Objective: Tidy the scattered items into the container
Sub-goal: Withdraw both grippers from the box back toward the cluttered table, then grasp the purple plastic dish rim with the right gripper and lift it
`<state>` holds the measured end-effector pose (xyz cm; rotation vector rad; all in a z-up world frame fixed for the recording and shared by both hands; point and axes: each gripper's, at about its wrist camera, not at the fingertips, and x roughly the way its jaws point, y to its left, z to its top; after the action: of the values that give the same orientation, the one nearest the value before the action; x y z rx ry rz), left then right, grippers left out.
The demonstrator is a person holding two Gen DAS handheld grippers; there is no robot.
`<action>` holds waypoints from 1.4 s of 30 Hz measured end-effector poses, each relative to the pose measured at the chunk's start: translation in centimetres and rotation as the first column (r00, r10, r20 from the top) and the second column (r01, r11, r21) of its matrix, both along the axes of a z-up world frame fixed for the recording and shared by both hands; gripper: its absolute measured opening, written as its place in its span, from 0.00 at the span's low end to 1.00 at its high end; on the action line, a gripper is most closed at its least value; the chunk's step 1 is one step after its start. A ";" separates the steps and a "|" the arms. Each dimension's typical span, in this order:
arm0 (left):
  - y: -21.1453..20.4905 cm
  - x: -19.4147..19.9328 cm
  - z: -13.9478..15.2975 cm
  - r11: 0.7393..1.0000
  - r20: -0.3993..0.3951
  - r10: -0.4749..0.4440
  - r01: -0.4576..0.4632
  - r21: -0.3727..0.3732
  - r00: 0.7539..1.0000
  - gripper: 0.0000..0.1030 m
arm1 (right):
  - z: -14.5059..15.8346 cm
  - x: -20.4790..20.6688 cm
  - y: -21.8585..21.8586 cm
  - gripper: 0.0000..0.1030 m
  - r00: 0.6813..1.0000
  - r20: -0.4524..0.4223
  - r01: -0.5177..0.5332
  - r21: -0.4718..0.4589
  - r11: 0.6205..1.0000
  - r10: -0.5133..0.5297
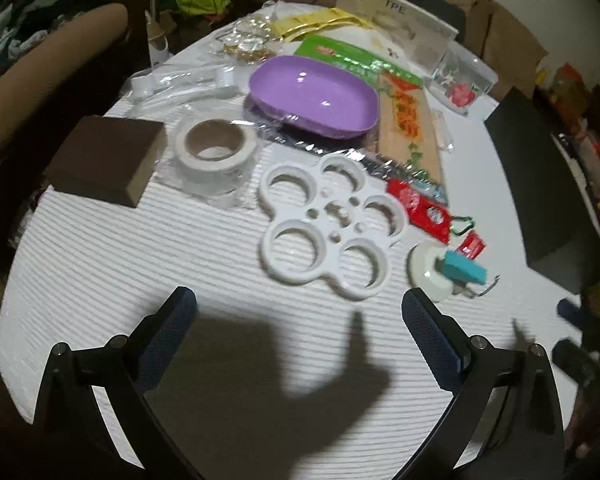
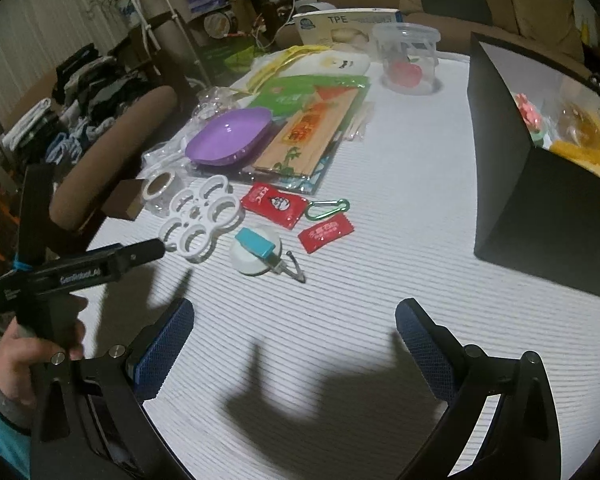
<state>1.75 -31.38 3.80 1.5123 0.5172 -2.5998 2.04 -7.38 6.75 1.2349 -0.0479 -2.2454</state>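
The black box [image 2: 540, 184] is cut off at the right edge; its contents are only partly seen; the red sachet's [image 2: 326, 234] print is blurred.

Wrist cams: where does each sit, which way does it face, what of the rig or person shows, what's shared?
Left wrist: on the left gripper, above the table's near edge, facing the white five-ring plate and purple dish; its own open fingers show.
Right wrist: on the right gripper, facing the black box; its open fingers, the left gripper and the person's hand show.
Shared: five-ring plate, purple dish, tape roll, black box.
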 end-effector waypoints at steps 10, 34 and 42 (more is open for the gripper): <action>0.4 -0.5 -0.1 1.000 -0.002 0.005 -0.005 0.028 1.000 1.00 | -0.2 0.1 0.1 1.00 1.000 -0.007 0.007 -0.015 1.000 -0.007; -7.1 -5.3 3.4 0.983 -0.129 0.174 -0.164 0.085 0.976 0.92 | 2.7 -10.1 -8.4 0.54 0.998 -0.025 -0.056 0.010 0.998 0.056; -9.0 -11.8 1.3 0.990 -0.070 0.141 -0.141 0.000 0.988 0.86 | 0.7 -17.8 -13.2 0.54 0.999 0.013 -0.036 0.048 0.998 0.035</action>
<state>-10.06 -40.38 5.13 1.3355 0.6009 -2.5501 -15.81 -20.54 7.47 1.2647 0.0241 -2.2206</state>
